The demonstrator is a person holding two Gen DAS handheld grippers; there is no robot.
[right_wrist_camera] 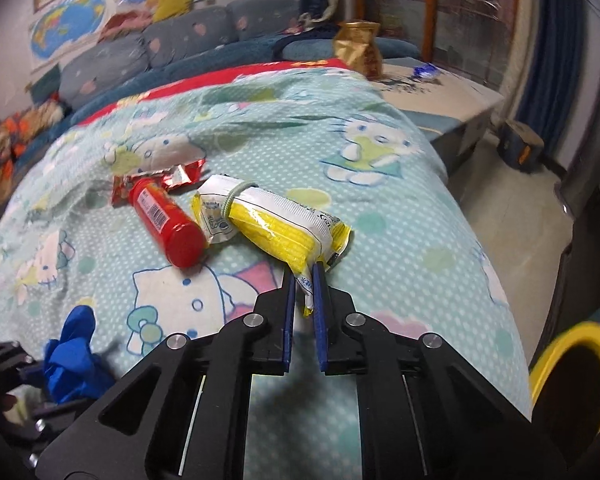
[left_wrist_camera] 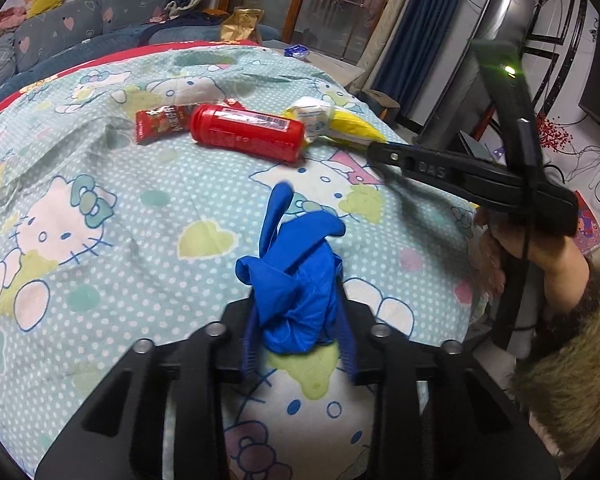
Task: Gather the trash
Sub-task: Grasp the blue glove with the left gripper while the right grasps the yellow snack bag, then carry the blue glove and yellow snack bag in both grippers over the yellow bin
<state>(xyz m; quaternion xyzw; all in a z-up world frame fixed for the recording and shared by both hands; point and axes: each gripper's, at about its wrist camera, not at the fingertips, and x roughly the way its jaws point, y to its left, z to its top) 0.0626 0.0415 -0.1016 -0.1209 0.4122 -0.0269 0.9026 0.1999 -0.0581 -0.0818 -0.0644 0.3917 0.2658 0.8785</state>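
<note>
A crumpled blue glove point(left_wrist_camera: 296, 280) lies on the cartoon-cat bedspread point(left_wrist_camera: 100, 184), and my left gripper point(left_wrist_camera: 300, 312) is shut on it, its blue pads pressing both sides. My right gripper point(right_wrist_camera: 305, 280) is shut on the near corner of a yellow and white wrapper point(right_wrist_camera: 284, 220). In the left wrist view that right gripper point(left_wrist_camera: 374, 148) reaches in from the right to the same wrapper point(left_wrist_camera: 340, 122). A red bottle point(left_wrist_camera: 248, 132) lies on its side beside the wrapper, with a red snack packet point(left_wrist_camera: 160, 122) behind it. The glove point(right_wrist_camera: 74, 356) also shows at the lower left of the right wrist view.
A gold bag point(right_wrist_camera: 358, 46) stands at the far end of the bed, near a small blue wrapper point(right_wrist_camera: 426, 70). A grey sofa point(right_wrist_camera: 172, 48) runs along the back. A yellow-rimmed bin point(right_wrist_camera: 576, 376) sits low at the right, off the bed's edge. A hand and furry cuff point(left_wrist_camera: 560, 320) hold the right gripper.
</note>
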